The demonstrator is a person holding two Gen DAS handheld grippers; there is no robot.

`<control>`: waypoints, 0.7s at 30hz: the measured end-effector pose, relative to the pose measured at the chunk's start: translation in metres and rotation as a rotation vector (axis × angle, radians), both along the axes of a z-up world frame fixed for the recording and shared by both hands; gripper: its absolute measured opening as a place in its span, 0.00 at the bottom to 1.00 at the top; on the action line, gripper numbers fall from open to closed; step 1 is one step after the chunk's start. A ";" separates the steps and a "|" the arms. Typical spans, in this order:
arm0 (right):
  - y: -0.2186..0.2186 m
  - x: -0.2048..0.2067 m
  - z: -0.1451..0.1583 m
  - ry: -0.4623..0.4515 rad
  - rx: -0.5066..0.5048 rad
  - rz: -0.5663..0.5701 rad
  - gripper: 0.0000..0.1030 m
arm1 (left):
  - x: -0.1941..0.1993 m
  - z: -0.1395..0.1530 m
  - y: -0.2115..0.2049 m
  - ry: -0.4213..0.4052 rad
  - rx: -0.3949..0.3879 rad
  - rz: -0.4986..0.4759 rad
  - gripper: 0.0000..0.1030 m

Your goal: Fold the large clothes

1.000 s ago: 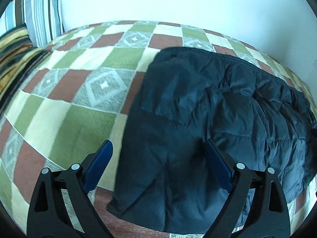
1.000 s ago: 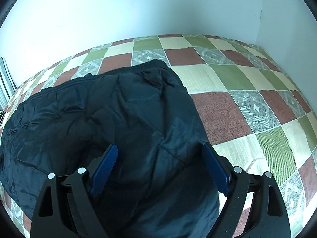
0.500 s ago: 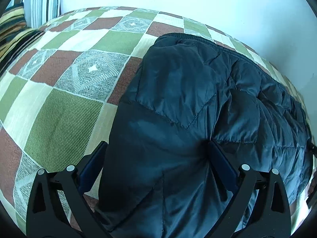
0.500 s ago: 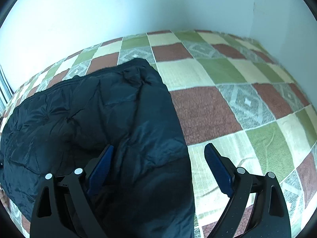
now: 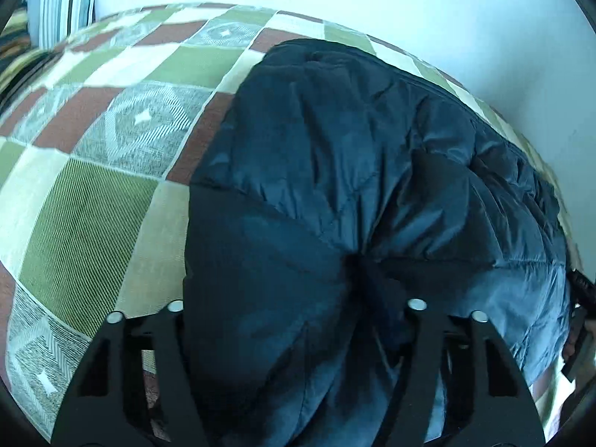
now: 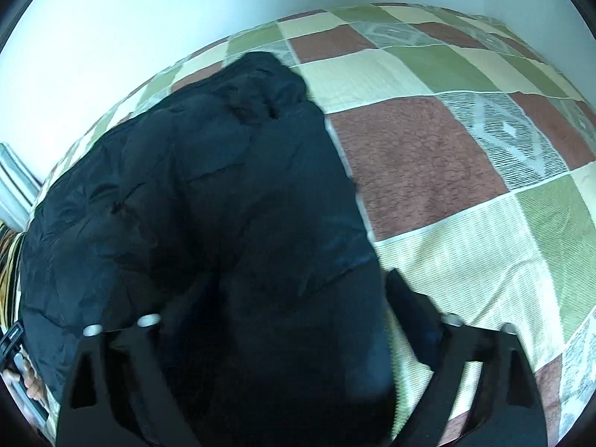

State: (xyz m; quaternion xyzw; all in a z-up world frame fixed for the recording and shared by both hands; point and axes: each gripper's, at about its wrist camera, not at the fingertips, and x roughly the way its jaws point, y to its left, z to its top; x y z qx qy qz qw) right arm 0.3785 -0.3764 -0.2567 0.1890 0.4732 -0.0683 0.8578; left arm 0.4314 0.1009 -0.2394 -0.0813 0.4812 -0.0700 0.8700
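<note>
on the checked bedspread (image 5: 93, 223) your dark puffer jacket (image 5: 335, 186) lies at twelve o'clock. left gripper (image 5: 294, 335) and right gripper (image 6: 272, 320) have just been closing, its near hem bunched between each pair. soft, slippery, bulky: bite deep.

All I've got besides the job is the bed, covered by a checked bedspread (image 5: 93, 223) in green, cream, brick red and grey squares, the grey ones with a white diamond in the middle. A striped pillow (image 5: 63, 3) sits at the far left end, with some yellow-and-dark striped fabric (image 5: 15, 56) just beside it. A plain white wall (image 6: 130, 18) runs behind the bed.
</note>
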 end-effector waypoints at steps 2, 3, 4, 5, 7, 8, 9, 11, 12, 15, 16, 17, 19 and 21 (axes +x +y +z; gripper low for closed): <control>0.006 -0.001 0.001 -0.009 0.043 0.012 0.49 | -0.002 0.002 -0.003 -0.006 0.007 -0.005 0.49; 0.009 -0.001 0.002 -0.014 0.045 0.010 0.45 | -0.003 0.003 -0.002 -0.010 0.004 -0.002 0.44; 0.011 -0.002 0.003 -0.017 0.050 0.010 0.40 | -0.004 0.004 0.000 -0.015 -0.005 0.002 0.40; 0.013 -0.002 0.004 -0.020 0.055 0.007 0.35 | -0.005 0.005 0.001 -0.017 -0.010 0.002 0.37; 0.015 -0.004 0.006 -0.029 0.061 0.004 0.30 | -0.009 0.009 0.001 -0.029 -0.009 -0.005 0.27; 0.017 -0.006 0.008 -0.035 0.063 0.005 0.27 | -0.012 0.012 0.001 -0.036 -0.007 -0.011 0.25; 0.017 -0.007 0.010 -0.038 0.063 0.006 0.26 | -0.014 0.015 0.001 -0.043 -0.006 -0.017 0.22; 0.020 -0.010 0.012 -0.044 0.070 0.007 0.23 | -0.016 0.018 0.003 -0.048 -0.005 -0.018 0.19; 0.021 -0.011 0.013 -0.045 0.073 0.009 0.22 | -0.018 0.020 0.005 -0.050 -0.005 -0.015 0.18; 0.029 -0.018 0.016 -0.053 0.078 0.020 0.21 | -0.024 0.025 0.009 -0.058 0.009 -0.011 0.17; 0.032 -0.021 0.017 -0.055 0.081 0.026 0.20 | -0.026 0.026 0.011 -0.059 0.015 -0.008 0.16; 0.034 -0.022 0.018 -0.057 0.083 0.030 0.20 | -0.027 0.026 0.014 -0.057 0.020 -0.004 0.16; 0.042 -0.031 0.018 -0.059 0.095 0.040 0.20 | -0.036 0.028 0.022 -0.053 0.021 0.006 0.16; 0.050 -0.040 0.019 -0.060 0.109 0.048 0.20 | -0.046 0.030 0.031 -0.053 0.027 0.014 0.16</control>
